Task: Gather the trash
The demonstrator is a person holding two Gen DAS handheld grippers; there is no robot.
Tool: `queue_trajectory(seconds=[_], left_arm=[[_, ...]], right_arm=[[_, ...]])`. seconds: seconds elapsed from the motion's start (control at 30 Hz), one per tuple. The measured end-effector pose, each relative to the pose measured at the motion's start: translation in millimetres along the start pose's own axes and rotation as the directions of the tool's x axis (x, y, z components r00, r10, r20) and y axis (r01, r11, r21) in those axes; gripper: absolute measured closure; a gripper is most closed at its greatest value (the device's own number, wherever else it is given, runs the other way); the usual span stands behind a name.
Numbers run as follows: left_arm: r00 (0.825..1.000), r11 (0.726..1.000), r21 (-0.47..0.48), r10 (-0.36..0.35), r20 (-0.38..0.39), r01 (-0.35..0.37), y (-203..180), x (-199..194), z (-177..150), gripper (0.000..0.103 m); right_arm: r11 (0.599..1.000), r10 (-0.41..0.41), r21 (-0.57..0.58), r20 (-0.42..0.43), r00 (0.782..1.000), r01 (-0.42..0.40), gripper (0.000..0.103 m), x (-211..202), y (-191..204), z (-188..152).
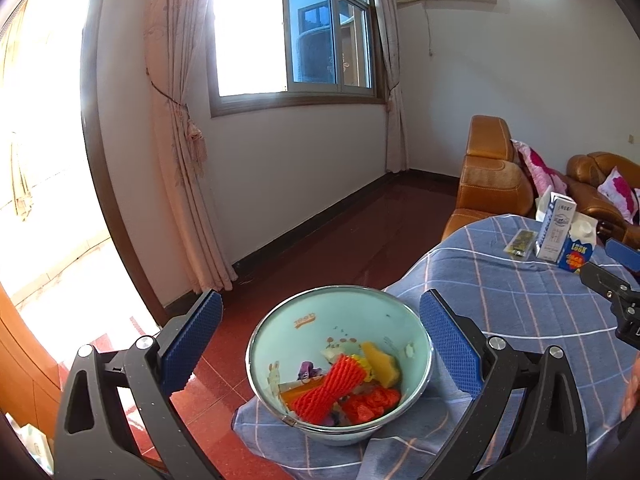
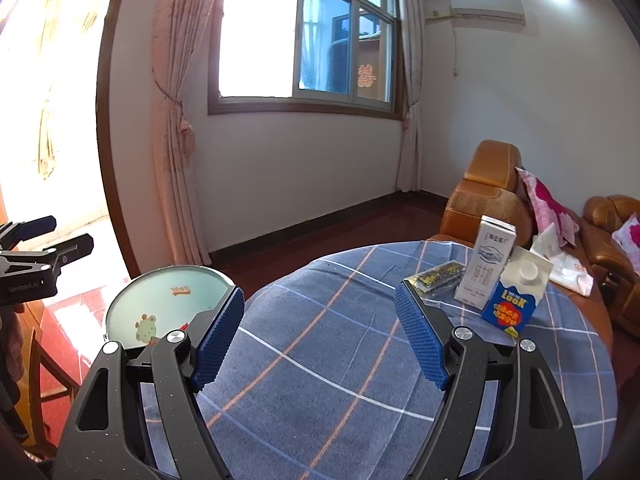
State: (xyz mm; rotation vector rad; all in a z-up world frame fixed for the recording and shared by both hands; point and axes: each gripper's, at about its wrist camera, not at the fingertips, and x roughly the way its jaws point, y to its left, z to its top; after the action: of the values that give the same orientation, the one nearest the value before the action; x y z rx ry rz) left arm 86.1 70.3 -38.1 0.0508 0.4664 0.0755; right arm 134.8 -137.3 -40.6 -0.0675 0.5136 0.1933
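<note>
Blue ribbed pads of the left gripper were seen spread wide in the left wrist view, clamped on nothing, with the pale enamel bowl standing between and beyond them at the edge of the checked tablecloth. Collected trash lay inside it — one orange foam net, one yellow piece and other crumpled scraps.

In the right wrist view the right gripper was held apart and empty over bare cloth. Well ahead, three items were counted together: one white carton, one blue carton and one flat dark packet. A drop was judged just finished; a forward reach to that cluster would be called for next.
</note>
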Motion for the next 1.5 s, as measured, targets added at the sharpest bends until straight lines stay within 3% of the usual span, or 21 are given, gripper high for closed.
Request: queue_trajectory(seconds=[0.77,1.5], left_arm=[[0.999,0.999,0.006,-0.05,0.023,0.049,-14.0,-13.0,1.9,0.006],[0.998,0.997,0.034,-0.063,0.013,0.062,-20.3,-14.3,0.6,0.006]], right_arm=[[0.995,-0.087,0.05,0.053,0.995,0.084,0.021,-43.6,-6.7,-2.3],[0.993,-0.103,0.065,0.087,0.991,0.098,0.02,-57.1,-8.0,-1.1]])
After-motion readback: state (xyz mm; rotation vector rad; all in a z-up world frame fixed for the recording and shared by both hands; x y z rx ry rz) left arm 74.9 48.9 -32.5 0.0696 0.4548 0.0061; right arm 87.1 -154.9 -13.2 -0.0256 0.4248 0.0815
